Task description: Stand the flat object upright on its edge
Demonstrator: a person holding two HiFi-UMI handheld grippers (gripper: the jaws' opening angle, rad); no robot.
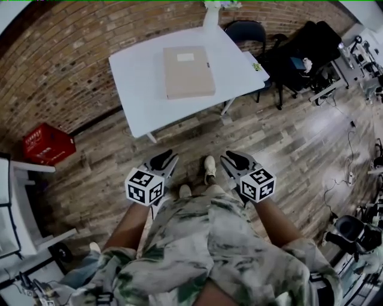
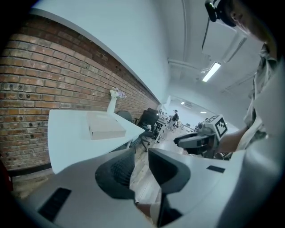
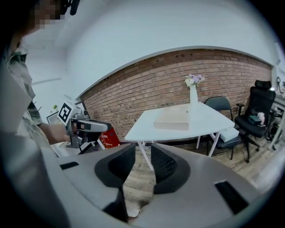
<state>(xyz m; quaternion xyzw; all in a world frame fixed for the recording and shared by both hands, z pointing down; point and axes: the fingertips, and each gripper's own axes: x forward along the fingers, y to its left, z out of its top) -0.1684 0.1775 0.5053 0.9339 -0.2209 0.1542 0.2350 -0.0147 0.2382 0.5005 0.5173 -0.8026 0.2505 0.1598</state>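
Observation:
A flat tan box (image 1: 188,72) lies flat on the white table (image 1: 137,83) well ahead of me. It also shows in the left gripper view (image 2: 106,129) and in the right gripper view (image 3: 173,121). My left gripper (image 1: 167,156) (image 2: 141,162) is held in front of my body above the wooden floor, far short of the table, its jaws open with nothing between them. Beside it my right gripper (image 1: 233,156) (image 3: 143,160) is held at the same height, also open and empty. Each gripper shows in the other's view: right gripper (image 2: 200,140), left gripper (image 3: 87,127).
A white vase (image 1: 210,15) with flowers stands at the table's far edge. Black chairs (image 1: 245,30) and an office chair (image 1: 317,42) stand behind and to the right of the table. A red crate (image 1: 48,143) sits by the brick wall at left, white shelving (image 1: 15,203) nearer left.

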